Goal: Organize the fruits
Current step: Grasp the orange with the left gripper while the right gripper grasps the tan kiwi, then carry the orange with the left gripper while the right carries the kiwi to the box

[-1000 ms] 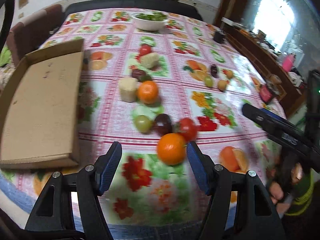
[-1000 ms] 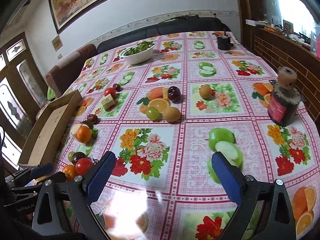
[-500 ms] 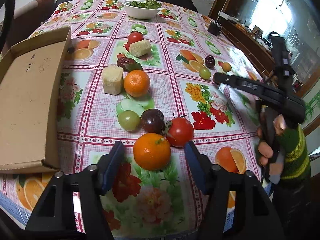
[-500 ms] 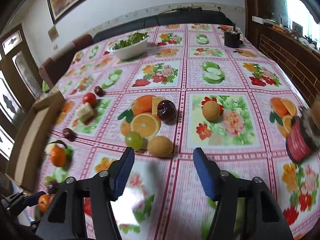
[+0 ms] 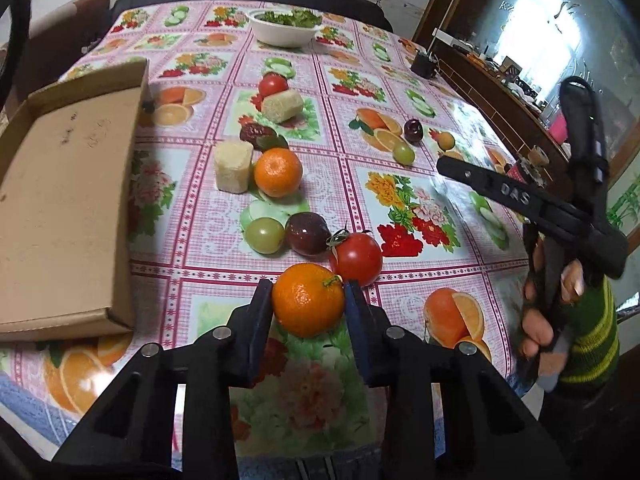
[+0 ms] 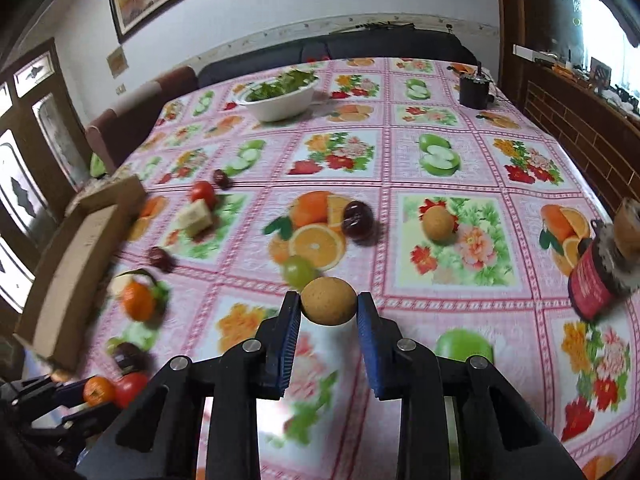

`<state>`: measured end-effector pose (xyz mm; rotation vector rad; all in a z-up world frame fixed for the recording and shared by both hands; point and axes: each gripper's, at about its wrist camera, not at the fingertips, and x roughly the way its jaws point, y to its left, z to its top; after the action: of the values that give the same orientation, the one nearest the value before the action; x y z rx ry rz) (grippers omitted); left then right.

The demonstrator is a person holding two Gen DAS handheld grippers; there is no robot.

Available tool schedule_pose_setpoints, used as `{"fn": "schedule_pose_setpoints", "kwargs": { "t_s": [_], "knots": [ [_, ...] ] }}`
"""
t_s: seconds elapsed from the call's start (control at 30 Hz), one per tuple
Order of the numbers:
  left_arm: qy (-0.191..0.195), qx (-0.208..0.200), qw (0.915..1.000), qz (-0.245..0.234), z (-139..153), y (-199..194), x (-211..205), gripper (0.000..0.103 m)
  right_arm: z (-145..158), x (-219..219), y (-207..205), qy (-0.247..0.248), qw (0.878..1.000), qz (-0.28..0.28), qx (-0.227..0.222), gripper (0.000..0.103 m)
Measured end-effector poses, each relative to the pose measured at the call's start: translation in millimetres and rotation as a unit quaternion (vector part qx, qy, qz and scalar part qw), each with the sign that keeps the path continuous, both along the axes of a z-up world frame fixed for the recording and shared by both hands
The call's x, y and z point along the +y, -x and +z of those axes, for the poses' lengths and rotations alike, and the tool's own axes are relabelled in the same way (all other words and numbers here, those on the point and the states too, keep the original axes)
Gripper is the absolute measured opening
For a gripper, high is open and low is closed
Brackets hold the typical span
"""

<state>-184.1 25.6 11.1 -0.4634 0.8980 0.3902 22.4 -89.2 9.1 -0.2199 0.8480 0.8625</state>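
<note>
At 6 o'clock, our left gripper (image 5: 308,300) is closing on the orange (image 5: 308,300), our right gripper (image 6: 328,304) on a brown fruit (image 6: 328,301); either round fruit may squirt free toward 12.

A second ago my left tongs (image 5: 308,300) stood wide apart with the orange (image 5: 308,300) just in front of them. Now their jaws are closing, and the blue pads (image 5: 354,300) touch both sides of the orange. My right tongs (image 6: 328,306) were wide open over the bare cloth. I slid them up to the round brown fruit (image 6: 328,301), and now their jaws are closing with that fruit between them.
</note>
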Motion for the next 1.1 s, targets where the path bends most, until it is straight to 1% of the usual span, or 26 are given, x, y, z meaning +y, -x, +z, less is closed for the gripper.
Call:
{"fn": "schedule_pose_setpoints", "kwargs": {
  "t_s": [0.13, 0.3, 0.47, 0.73, 1.1],
  "knots": [
    [-0.014, -0.009, 0.9998, 0.006, 11.2, 8.1, -0.6, 0.033, 11.1, -3.8, 19.9, -0.022, 1.0, 0.016, 0.007, 0.03],
    [-0.04, -0.017, 0.9987, 0.026, 26.0, 19.8, 5.8, 0.033, 22.8, 1.4, 43.7, -0.034, 0.999, 0.042, 0.002, 0.029],
    [-0.059, -0.024, 0.9968, 0.049, 38.1, 33.3, 15.9, 0.033, 29.0, 7.4, 57.9, -0.041, 0.998, 0.056, 0.002, 0.029],
    [-0.07, -0.032, 0.9932, 0.088, 48.8, 55.8, 38.5, 0.033, 37.4, 21.2, 78.7, -0.045, 0.996, 0.083, 0.0, 0.029],
    [-0.077, -0.024, 0.9854, 0.15, 51.8, 83.8, 78.9, 0.033, 41.6, 60.5, 111.0, -0.046, 0.99, 0.136, 0.01, 0.029]
  ]
}}
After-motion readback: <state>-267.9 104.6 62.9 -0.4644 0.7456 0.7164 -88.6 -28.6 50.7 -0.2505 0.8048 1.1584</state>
